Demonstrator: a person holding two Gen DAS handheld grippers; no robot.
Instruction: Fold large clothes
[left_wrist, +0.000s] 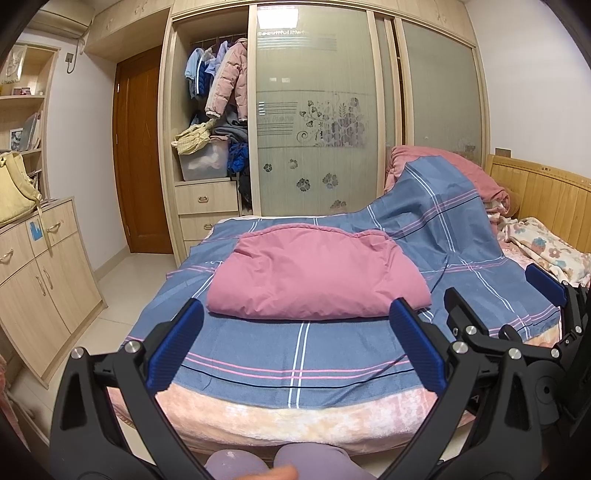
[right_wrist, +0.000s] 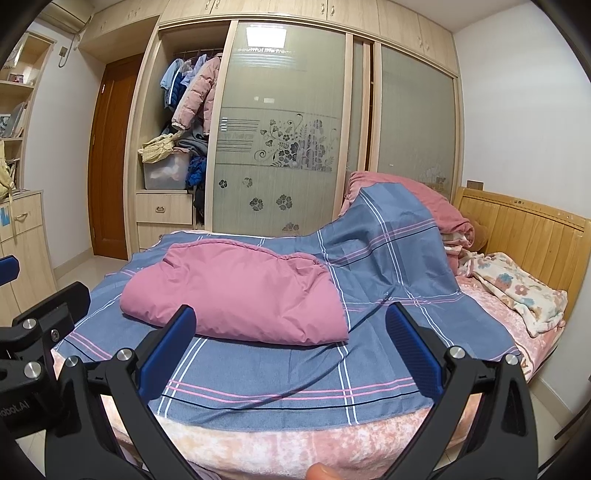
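Left gripper (left_wrist: 295, 347) jaws wide, empty | right gripper (right_wrist: 291, 350) same, both held off bed edge | pink garment (left_wrist: 314, 277) mid-frame, apparently folded on plaid sheet (left_wrist: 295, 347).

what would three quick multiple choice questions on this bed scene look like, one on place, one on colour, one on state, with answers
1. Where does the folded pink garment lie?
A. on the blue plaid sheet
B. inside the wardrobe
C. on the floor

2. What colour are the pads of the left tool?
A. red
B. blue
C. yellow

3. In what state is the right tool?
A. shut on the garment
B. shut on the sheet
C. open, holding nothing

Answers:
1. A, the garment rests on the blue plaid sheet spread over the bed.
2. B, both finger pads show blue against the black frame.
3. C, its fingers stand wide apart in front of the bed, with no cloth between them.
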